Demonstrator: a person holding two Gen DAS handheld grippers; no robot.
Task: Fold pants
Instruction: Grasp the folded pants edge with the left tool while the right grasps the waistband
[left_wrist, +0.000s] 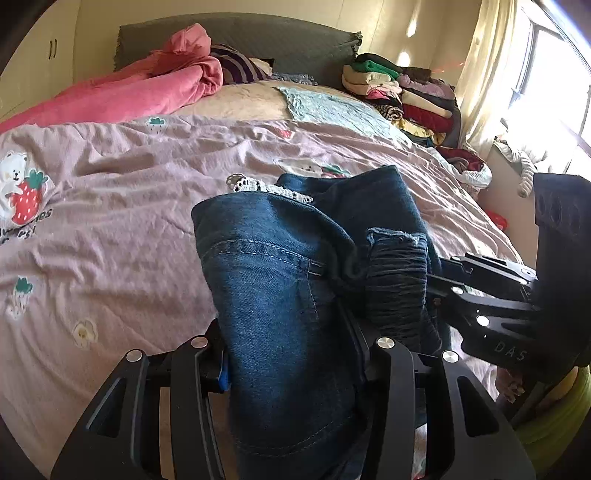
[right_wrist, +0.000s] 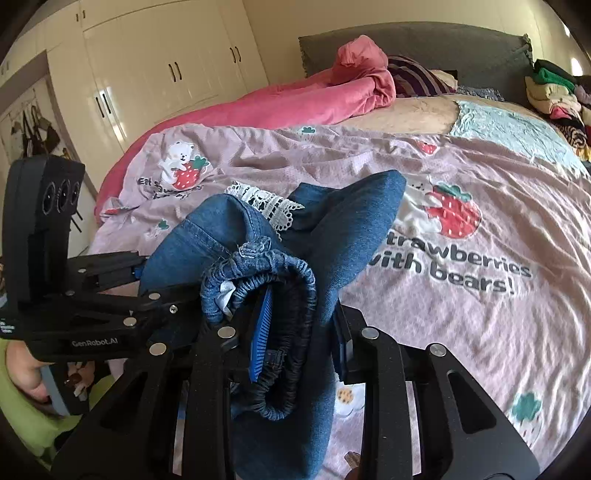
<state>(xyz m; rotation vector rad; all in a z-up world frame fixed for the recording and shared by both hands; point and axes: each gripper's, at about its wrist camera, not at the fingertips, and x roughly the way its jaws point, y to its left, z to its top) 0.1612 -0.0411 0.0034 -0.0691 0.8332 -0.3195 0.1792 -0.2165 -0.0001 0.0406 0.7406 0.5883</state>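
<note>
Both grippers hold the pants (left_wrist: 280, 280) up, bunched, above the near part of the bed. The left gripper (left_wrist: 291, 354) is closed on a thick fold of denim with a stitched pocket seam, the cloth filling the gap between its fingers. The right gripper (right_wrist: 299, 332) is clamped on the elastic waistband (right_wrist: 280, 295), which loops around its left blue pad (right_wrist: 262, 328); a denim flap hangs over the right finger. In the left view the right gripper (left_wrist: 436, 284) comes in from the right, just beside the left one, its tips buried in the gathered waistband. White lace trim (right_wrist: 266, 206) shows at the far edge of the bundle. Below lies a pink quilt (right_wrist: 480, 295) printed with bears and strawberries. A pink blanket (left_wrist: 147, 88) lies far left, and a stack of clothes (left_wrist: 406, 96) sits far right near the curtain (left_wrist: 484, 74). White wardrobes (right_wrist: 147, 74) stand far left.
</note>
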